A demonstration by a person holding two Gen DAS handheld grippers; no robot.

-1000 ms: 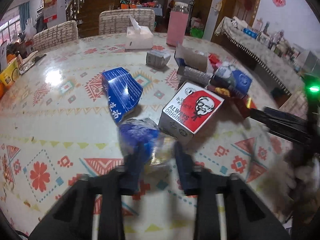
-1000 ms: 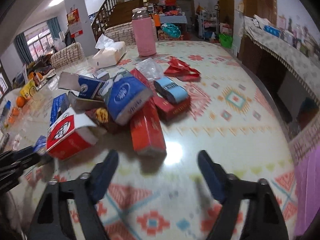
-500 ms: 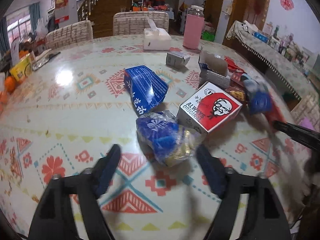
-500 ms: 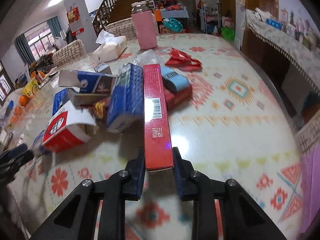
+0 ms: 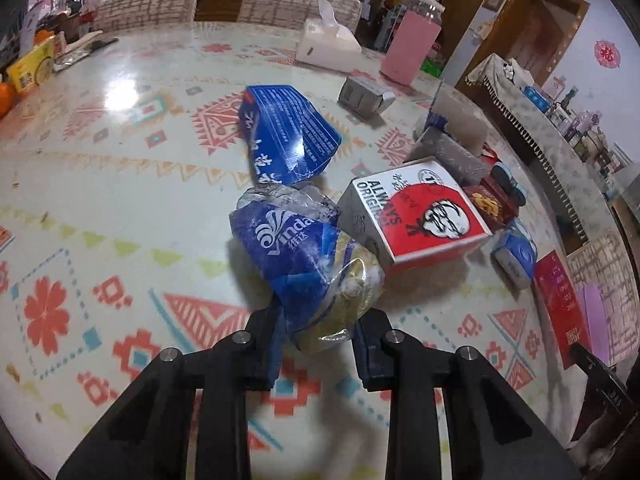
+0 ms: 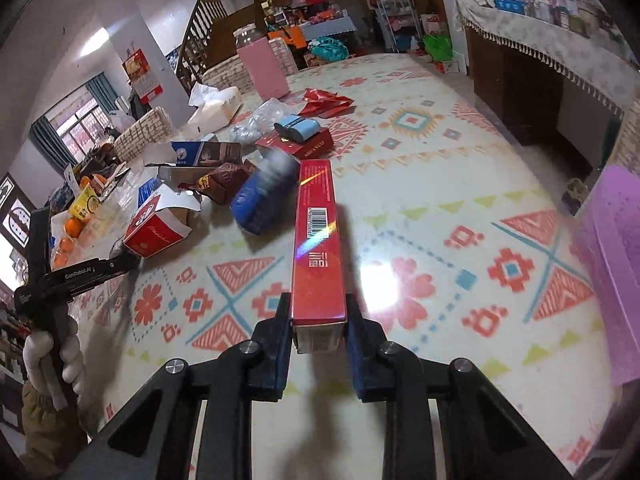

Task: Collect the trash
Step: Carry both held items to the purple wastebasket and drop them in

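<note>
The left gripper is clamped on a crumpled blue Vinda wrapper, whose lower end is hidden between the fingers, so where the pads bite cannot be made out; the wrapper bunches up and away from the camera, its far end beside the red-and-white KFC box on the table. The right gripper is closed on the near end of a long red carton, its long axis running straight away from the camera, barcode face up; whether its far end touches the table cannot be told. Just left of the carton a blue packet is blurred. At the right edge a purple bin is cut off by the frame, its depth unseen. Beyond lies a loose heap of boxes and wrappers, among them a creased blue box. The table is glossy, printed with red, teal and yellow geometric motifs. Farther back stand a white tissue box and a pink jar, then woven chairs, a staircase and a cluttered sideboard
</note>
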